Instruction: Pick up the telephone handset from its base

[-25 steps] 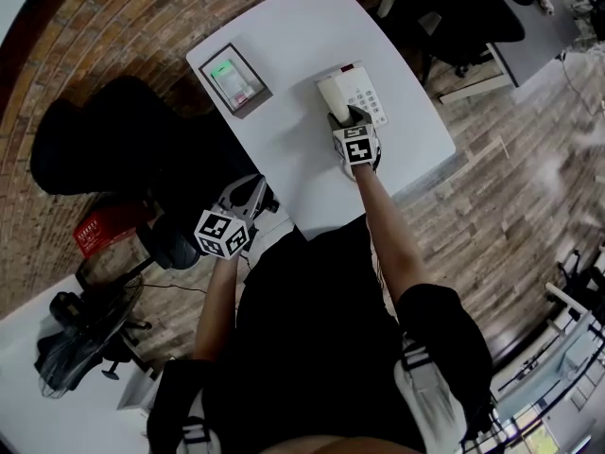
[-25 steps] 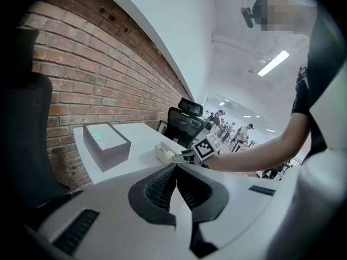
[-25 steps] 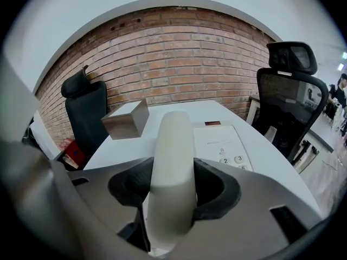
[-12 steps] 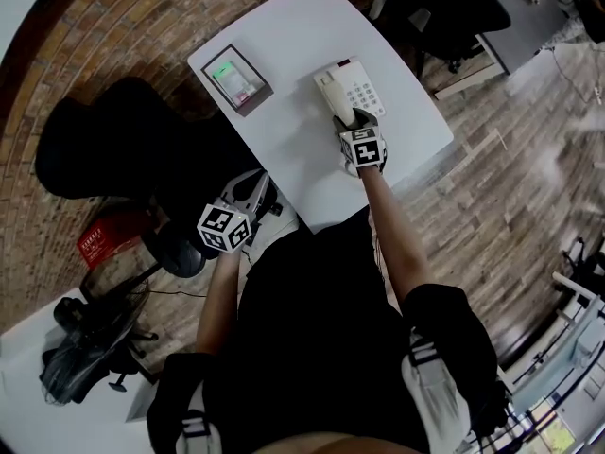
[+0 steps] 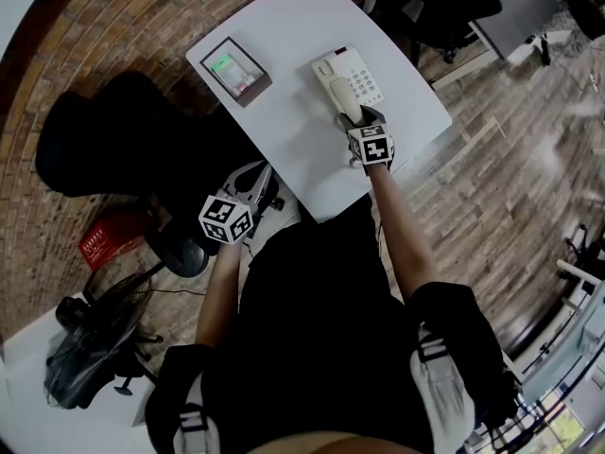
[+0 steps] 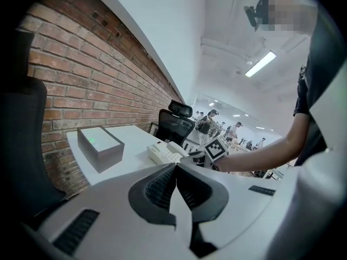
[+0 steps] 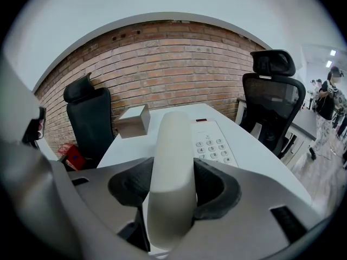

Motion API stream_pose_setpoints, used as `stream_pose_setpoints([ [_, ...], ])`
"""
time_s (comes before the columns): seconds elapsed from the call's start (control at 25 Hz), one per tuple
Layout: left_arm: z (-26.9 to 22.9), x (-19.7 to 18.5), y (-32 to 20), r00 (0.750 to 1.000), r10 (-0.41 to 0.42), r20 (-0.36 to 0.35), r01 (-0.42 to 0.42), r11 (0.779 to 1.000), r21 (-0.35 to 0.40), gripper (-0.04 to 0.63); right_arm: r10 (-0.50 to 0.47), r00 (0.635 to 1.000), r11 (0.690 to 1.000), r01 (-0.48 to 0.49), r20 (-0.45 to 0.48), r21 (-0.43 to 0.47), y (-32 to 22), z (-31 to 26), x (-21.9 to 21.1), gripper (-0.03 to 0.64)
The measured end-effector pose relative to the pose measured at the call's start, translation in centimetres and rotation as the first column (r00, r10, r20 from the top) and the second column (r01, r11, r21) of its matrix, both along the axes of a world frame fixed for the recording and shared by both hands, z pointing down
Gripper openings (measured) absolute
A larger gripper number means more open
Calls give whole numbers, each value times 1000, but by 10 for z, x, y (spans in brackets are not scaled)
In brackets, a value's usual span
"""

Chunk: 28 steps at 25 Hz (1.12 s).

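A cream telephone base [image 5: 357, 76] [image 7: 215, 141] with a keypad sits on the white table [image 5: 284, 121]. Its handset [image 5: 339, 98] [image 7: 172, 169] lies along the base's left side. My right gripper [image 5: 358, 121] [image 7: 174, 191] is shut on the handset's near end, both dark pads pressed against its sides. My left gripper [image 5: 248, 186] [image 6: 174, 188] hangs off the table's near-left edge, shut with nothing between its pads. From the left gripper view the phone [image 6: 164, 153] shows far off on the table.
A grey box [image 5: 235, 78] [image 6: 100, 144] [image 7: 133, 120] with a green light stands at the table's back left. Black office chairs [image 5: 113, 145] [image 7: 271, 102] stand to the left and beyond the table. A brick wall [image 7: 162, 64] runs behind.
My right gripper has slid slightly right along the handset's near end and stays closed on it. The left gripper has barely moved; the head camera has shifted a little.
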<state>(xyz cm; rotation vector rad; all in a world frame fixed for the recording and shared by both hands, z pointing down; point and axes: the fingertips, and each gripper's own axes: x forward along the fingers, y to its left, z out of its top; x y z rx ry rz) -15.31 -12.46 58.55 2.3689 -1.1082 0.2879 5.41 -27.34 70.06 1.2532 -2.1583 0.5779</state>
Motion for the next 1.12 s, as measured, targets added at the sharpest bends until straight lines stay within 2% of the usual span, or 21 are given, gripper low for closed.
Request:
stream_pose_setpoints([
  [0.64, 0, 10, 6, 998, 55, -5, -55, 998, 7, 20, 36, 980, 999, -33, 197, -16, 47, -21, 6, 210],
  [1.12, 1, 11, 9, 998, 63, -11, -62, 998, 10, 20, 1, 960, 999, -15, 279, 48, 66, -58, -1, 210],
])
